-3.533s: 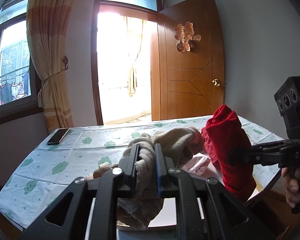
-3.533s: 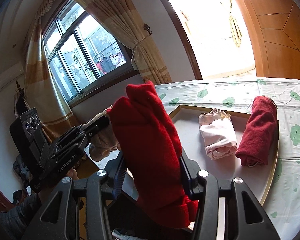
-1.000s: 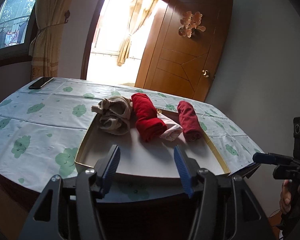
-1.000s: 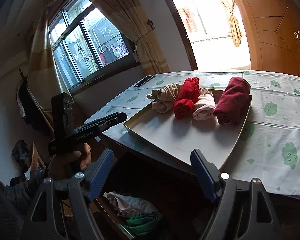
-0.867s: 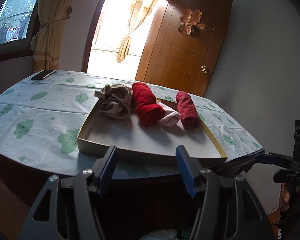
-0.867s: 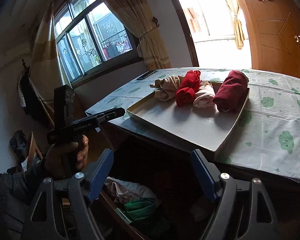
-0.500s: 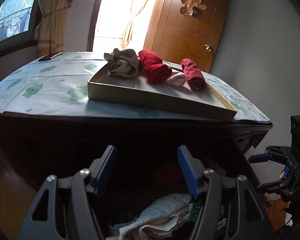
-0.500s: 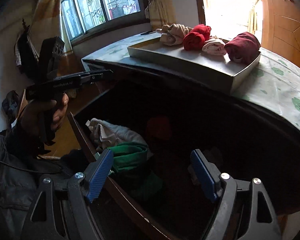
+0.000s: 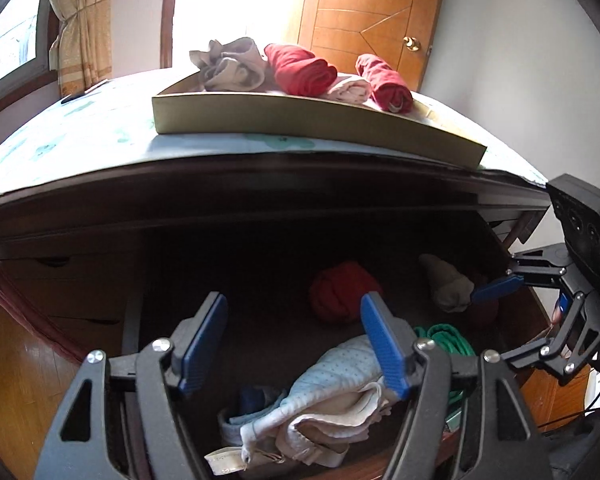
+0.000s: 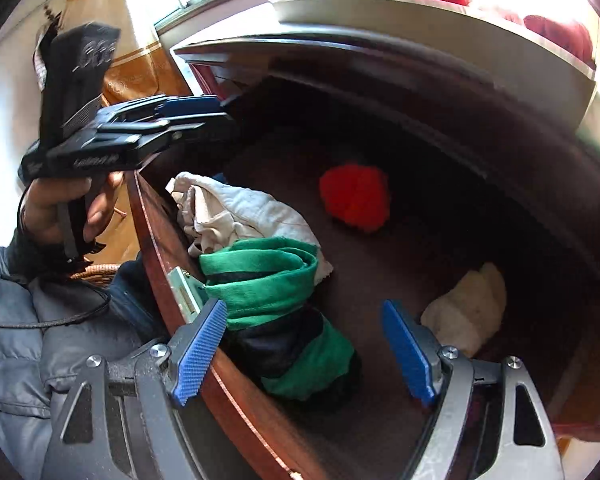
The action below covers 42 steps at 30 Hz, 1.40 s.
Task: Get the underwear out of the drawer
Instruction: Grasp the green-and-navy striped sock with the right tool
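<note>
Now both my tongs hang apart and empty over the open drawer (image 10: 168, 256): left gripper (image 9: 296, 344), its jaws just widened, should drop onto the pale dotted underwear (image 9: 332, 380) low in frame; right gripper (image 10: 304, 344) straddles the green roll (image 10: 276, 292), lower centre.

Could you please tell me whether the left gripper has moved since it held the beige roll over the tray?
Yes. The left gripper has dropped below the tray, empty, jaws just opening over the drawer.

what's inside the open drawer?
Drawer holds a red bundle, a cream roll, a green-and-navy garment and a whitish pile. Anything beneath is covered.
</note>
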{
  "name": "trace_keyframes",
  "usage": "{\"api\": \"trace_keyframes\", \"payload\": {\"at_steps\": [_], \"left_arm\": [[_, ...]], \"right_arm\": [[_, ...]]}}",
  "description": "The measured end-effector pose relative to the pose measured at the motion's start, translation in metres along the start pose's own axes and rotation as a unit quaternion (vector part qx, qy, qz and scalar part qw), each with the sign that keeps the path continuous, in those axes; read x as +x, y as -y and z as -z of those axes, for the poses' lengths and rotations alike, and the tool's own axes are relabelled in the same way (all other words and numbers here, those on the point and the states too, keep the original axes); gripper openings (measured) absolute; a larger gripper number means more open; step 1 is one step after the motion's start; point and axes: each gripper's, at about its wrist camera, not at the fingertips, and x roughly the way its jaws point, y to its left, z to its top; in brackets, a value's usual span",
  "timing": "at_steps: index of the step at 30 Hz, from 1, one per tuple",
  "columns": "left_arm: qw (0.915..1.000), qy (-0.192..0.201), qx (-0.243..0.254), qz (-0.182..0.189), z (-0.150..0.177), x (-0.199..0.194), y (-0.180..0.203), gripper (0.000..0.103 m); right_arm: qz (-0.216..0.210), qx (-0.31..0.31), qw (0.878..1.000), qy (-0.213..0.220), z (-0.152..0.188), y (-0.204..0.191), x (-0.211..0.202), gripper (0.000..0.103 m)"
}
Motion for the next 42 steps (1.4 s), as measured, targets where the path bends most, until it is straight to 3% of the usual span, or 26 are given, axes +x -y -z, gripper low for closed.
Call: {"api": "trace_keyframes", "payload": {"at_steps": [9, 19, 22, 24, 26, 27, 33, 38, 42], "left_arm": [[0.9998, -0.016, 0.006, 0.006, 0.002, 0.006, 0.002, 0.07], [0.9997, -0.022, 0.007, 0.008, 0.001, 0.009, 0.003, 0.07], [0.9996, -0.024, 0.008, 0.01, 0.001, 0.011, 0.003, 0.07], [0.9996, -0.025, 0.008, 0.011, 0.001, 0.011, 0.003, 0.07], [0.9996, -0.025, 0.008, 0.01, 0.001, 0.011, 0.003, 0.07], [0.9996, -0.025, 0.007, 0.011, 0.001, 0.011, 0.002, 0.07], [0.9993, -0.031, 0.018, 0.013, -0.001, 0.011, 0.002, 0.07], [0.9948, -0.052, 0.087, 0.006, -0.006, 0.017, 0.016, 0.07], [0.9849, -0.088, 0.148, 0.017, -0.008, 0.03, 0.032, 0.07]], "right_arm": [[-0.069, 0.03, 0.996, -0.043, -0.007, 0.016, 0.026, 0.081], [-0.095, 0.049, 0.99, -0.087, -0.014, 0.017, 0.053, 0.081], [-0.108, 0.053, 0.986, -0.112, -0.014, 0.017, 0.065, 0.07], [-0.113, 0.053, 0.985, -0.117, -0.015, 0.018, 0.067, 0.068], [-0.119, 0.04, 0.985, -0.116, -0.015, 0.013, 0.068, 0.045], [-0.112, 0.027, 0.986, -0.117, -0.013, 0.008, 0.069, 0.044], [-0.093, 0.017, 0.993, -0.072, -0.005, -0.002, 0.057, 0.038], [-0.108, 0.064, 0.992, -0.015, 0.001, 0.018, 0.042, 0.038], [-0.117, 0.097, 0.988, 0.015, 0.003, 0.035, 0.031, 0.038]]}}
